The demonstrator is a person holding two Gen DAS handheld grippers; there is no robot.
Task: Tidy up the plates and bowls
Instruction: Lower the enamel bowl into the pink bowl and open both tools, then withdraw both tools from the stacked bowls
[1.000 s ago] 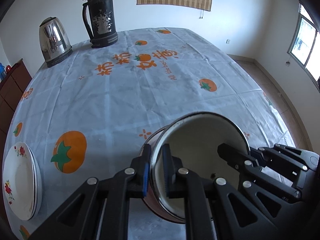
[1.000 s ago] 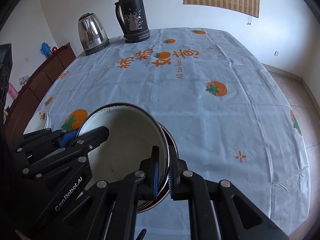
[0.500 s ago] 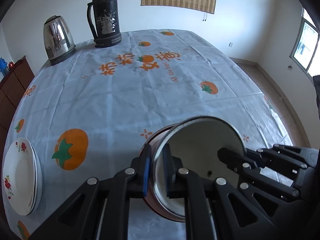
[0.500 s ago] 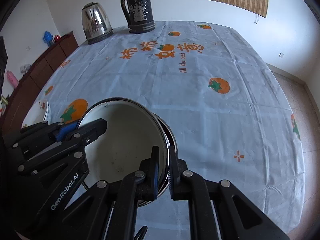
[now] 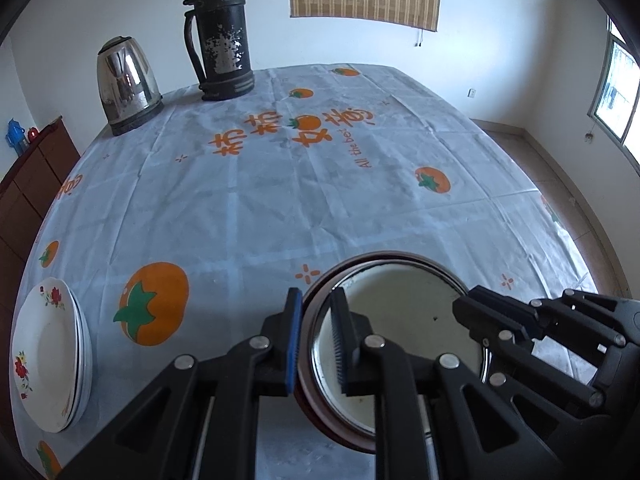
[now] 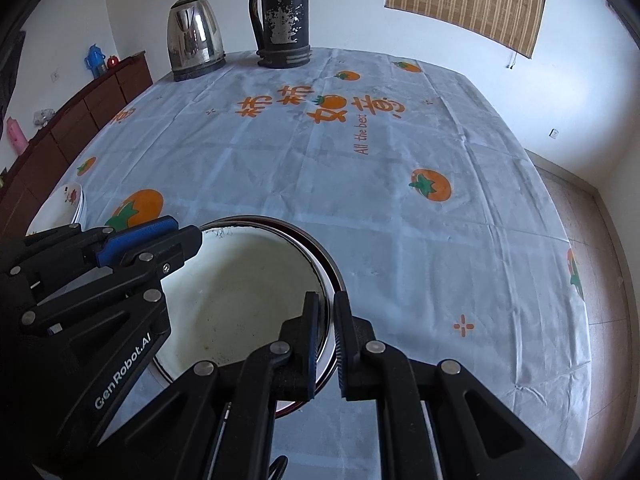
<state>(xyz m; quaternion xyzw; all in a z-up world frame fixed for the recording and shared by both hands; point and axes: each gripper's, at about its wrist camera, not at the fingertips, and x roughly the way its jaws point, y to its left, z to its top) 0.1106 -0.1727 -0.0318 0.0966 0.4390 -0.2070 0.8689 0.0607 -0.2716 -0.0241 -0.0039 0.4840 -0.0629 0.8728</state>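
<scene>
Bowl (image 5: 400, 320) set down, nested in a red bowl (image 5: 316, 404) at the desk's (image 5: 280, 200) near edge.
Left tool (image 5: 316, 340) had just been opening, pads straddling the rim loosely; right tool (image 6: 326, 344) pinched the opposite rim, so release looked underway.

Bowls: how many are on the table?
2, nested at the near edge: a white-lined bowl sits inside a dark red outer bowl. More beneath may be hidden.
</scene>
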